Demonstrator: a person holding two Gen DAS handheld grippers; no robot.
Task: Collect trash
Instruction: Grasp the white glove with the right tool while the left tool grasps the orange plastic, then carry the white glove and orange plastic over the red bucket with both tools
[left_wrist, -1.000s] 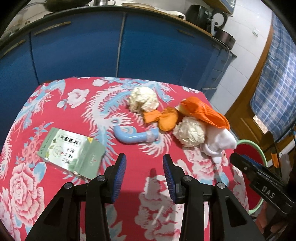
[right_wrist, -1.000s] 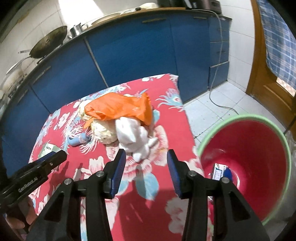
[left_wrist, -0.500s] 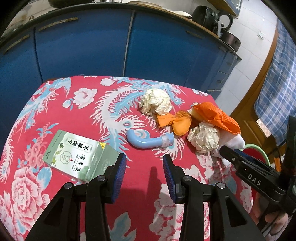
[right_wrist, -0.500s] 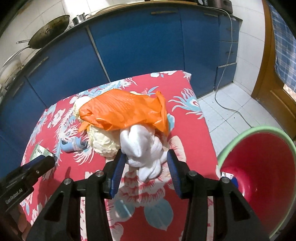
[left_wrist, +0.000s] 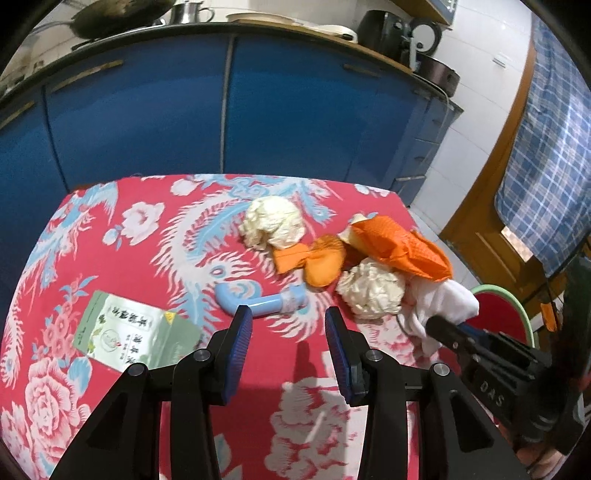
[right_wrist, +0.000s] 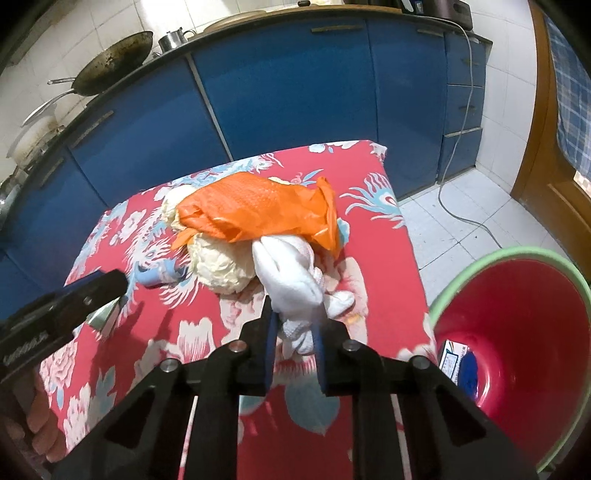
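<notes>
Both views are evenly and fairly brightly lit by indoor light from above, with saturated colours. The glossy blue cabinet doors (left_wrist: 288, 122) carry soft pale sheens rather than hard glare, and the white wall tiles (right_wrist: 92, 22) behind the counter are close to washed out. On the red flowered tablecloth (left_wrist: 147, 258) a soft shadow falls just ahead of the left gripper (left_wrist: 288, 325). Fisheye distortion bends the dark counter edge (right_wrist: 258, 33) into an arc, and black vignetting fills the corners of each frame. The centre is reasonably sharp, but the rim of the red bucket with a green lip (right_wrist: 461, 280) and the cloth's print near the frame edges are smeared.
</notes>
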